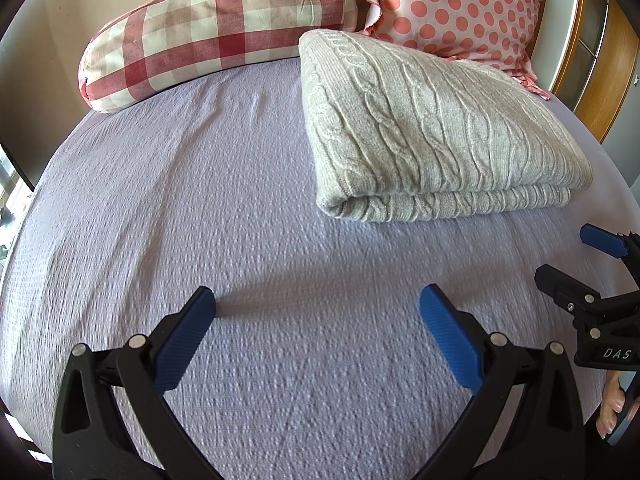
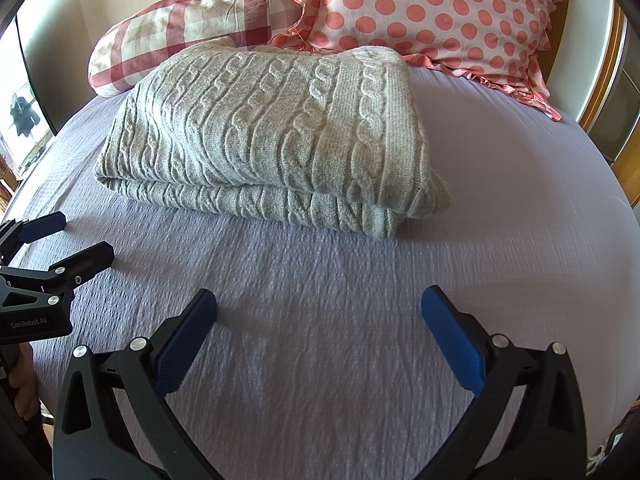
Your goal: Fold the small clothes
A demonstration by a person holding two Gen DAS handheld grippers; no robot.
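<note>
We find the grey cable-knit sweater [image 2: 272, 136] lying folded in layers on the lilac bedspread [image 2: 320, 320], its near folded edge facing both tools and its far edge close against the pillows. The left gripper [image 1: 318, 332] hangs over bare bedspread with its jaws spread wide and nothing between them. The right gripper [image 2: 320, 332] is likewise spread wide and holds nothing; it sits just beside the left, apart from the sweater. Between the tools and the sweater's near edge we note an open strip of bedspread. A wider bare stretch runs to the left of the sweater in the left wrist view, and another to its right in the right wrist view. The bedspread is textured, with shallow creases. At the head lie a red checked bolster [image 1: 216, 28] and a polka-dot pillow [image 2: 440, 12] with a frilled edge. A wooden frame [image 1: 608, 76] stands at the right.
</note>
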